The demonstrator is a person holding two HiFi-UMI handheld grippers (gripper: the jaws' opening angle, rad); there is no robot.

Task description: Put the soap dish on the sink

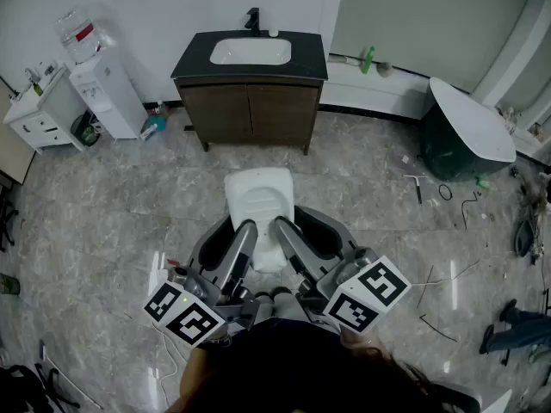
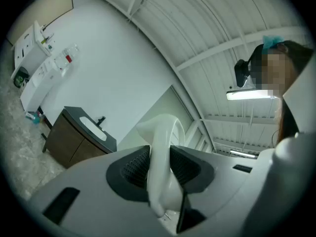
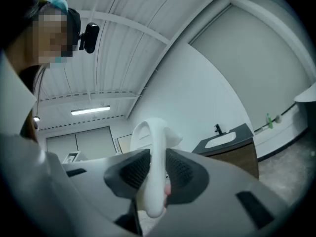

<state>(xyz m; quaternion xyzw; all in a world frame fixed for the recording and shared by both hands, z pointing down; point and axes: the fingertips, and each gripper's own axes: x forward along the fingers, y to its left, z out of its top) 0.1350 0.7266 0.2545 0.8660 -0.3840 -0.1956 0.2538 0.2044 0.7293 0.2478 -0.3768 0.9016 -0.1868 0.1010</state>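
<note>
Now | I have my left gripper clamped on the left edge of the white moulded plastic soap dish | dish held up between both grippers | my right gripper clamped on its right edge | white basin sink in black-topped wooden cabinet well ahead of them.

Looks like a mock-up bathroom set inside a workshop hall. A dark-topped vanity cabinet with a white sink and a black tap stands alone against a bare white wall. Left of the vanity is a water dispenser. To its right, a big dark tub-shaped fixture sits on the marbled floor, with loose tools near it. Over the vanity run ribbed metal roofing and a strip light.
</note>
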